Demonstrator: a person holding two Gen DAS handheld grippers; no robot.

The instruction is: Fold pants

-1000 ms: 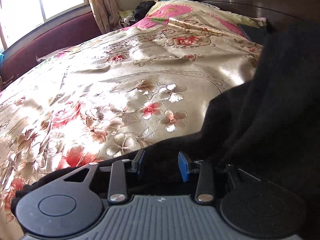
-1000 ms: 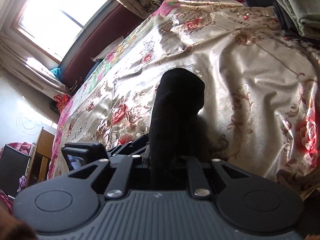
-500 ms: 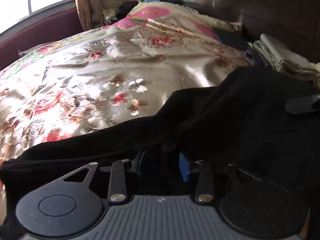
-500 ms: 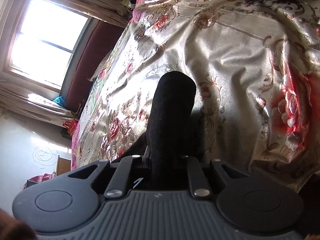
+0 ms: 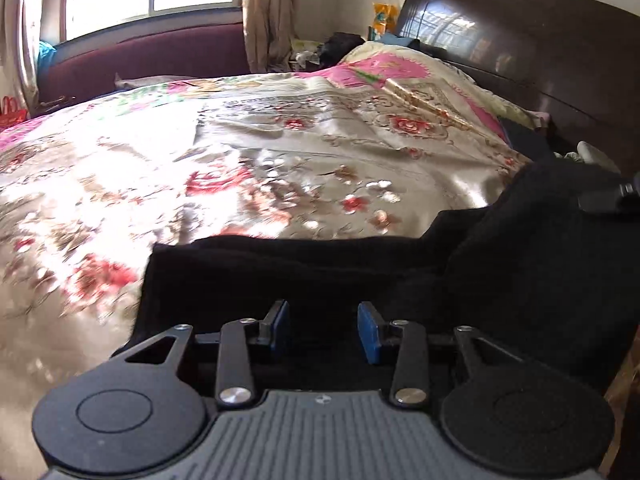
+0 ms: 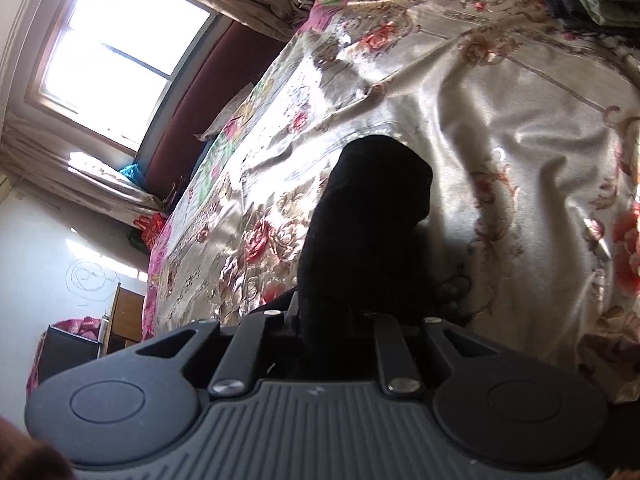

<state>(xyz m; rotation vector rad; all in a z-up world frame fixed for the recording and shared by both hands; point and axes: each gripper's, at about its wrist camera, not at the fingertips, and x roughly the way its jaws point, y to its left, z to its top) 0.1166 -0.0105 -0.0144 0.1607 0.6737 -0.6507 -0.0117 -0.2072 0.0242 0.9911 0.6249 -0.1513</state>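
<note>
Left gripper (image 5: 323, 330): blue pads apart, nothing pinched between them, black fabric lying right under and ahead of the tips. So released, hovering over the cloth.

Right gripper (image 6: 326, 320): fingers closed on a bunched fold of the pants (image 6: 372, 216), which stands up in a dark column straight ahead of the tool.

Pants (image 5: 400, 272) in the left view: spread flat on the floral satin bedspread (image 5: 248, 168), straight edge running across just ahead of the tips, bulk piling up to the tool's right.

Handling, my read: soft, thick knit or fleece, light, no stiffness, drapes and bunches wherever pinched. Satin underneath looks slick, so the cloth will likely slide when dragged. Best hold for the left is that near edge or corner, ahead and left of the tips, pinching both layers.

Text: none readable. Small embossed mark on each gripper body, too small to make out.
</note>
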